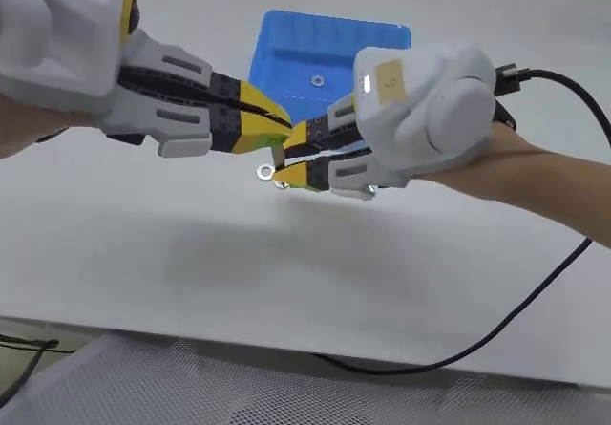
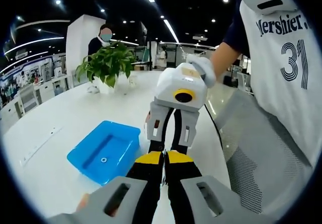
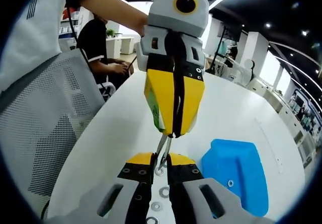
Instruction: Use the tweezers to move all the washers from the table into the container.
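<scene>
Metal tweezers (image 3: 162,147) clamped in left gripper (image 3: 174,132) jaws, right gripper (image 3: 161,159) jaws pinching their tips, washer (image 3: 159,171) beneath

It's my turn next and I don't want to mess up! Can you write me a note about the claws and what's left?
Left claw: shut on the tweezers, tips down among the loose washers on the table.
Right claw: jaws either side of the tweezer tips; I can't tell if it is squeezing.
Done: one washer lies in the blue container.
Left: several loose washers to move into the container.
</scene>
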Demonstrator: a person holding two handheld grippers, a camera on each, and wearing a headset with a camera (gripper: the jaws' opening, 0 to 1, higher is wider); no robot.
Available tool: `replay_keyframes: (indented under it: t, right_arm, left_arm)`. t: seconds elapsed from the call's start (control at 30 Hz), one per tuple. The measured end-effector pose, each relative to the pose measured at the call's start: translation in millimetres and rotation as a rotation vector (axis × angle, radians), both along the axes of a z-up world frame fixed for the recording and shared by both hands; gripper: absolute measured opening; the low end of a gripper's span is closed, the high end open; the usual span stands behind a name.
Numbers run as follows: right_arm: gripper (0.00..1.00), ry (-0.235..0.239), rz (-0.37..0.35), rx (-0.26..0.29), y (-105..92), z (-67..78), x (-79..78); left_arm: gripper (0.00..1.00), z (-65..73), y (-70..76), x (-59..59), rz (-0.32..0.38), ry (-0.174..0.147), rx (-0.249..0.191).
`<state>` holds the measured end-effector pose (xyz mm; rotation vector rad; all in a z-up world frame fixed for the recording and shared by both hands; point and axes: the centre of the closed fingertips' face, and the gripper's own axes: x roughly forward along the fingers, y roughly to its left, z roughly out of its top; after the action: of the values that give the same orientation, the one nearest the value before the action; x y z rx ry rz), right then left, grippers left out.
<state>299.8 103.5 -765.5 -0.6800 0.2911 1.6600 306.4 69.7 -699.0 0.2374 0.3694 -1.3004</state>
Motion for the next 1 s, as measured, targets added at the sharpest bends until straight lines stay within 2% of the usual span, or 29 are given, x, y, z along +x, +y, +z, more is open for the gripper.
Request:
replay_keyframes:
  t: [0.13, 0.23, 0.93, 1.0]
  right_arm:
    - [0.11, 0.017, -0.008, 0.006, 0.8, -2.2, 0.8]
    - [0.11, 0.010, -0.006, 0.005, 1.6, -3.9, 1.7]
    - [0.12, 0.034, -0.023, 0.003, 0.0, -11.2, 1.3]
    - [0.12, 0.055, -0.029, -0.001, -0.4, -12.2, 0.8]
  left_arm:
    - [0.05, -2.2, 0.7, 1.1, 0.002, 0.005, 0.001]
    - [0.05, -4.0, 1.3, 1.5, 0.002, -0.002, 0.004]
    - [0.05, -11.2, -2.9, 2.9, 0.002, 0.012, -0.013]
    - [0.05, -11.3, -4.2, 1.4, -0.006, 0.015, -0.015]
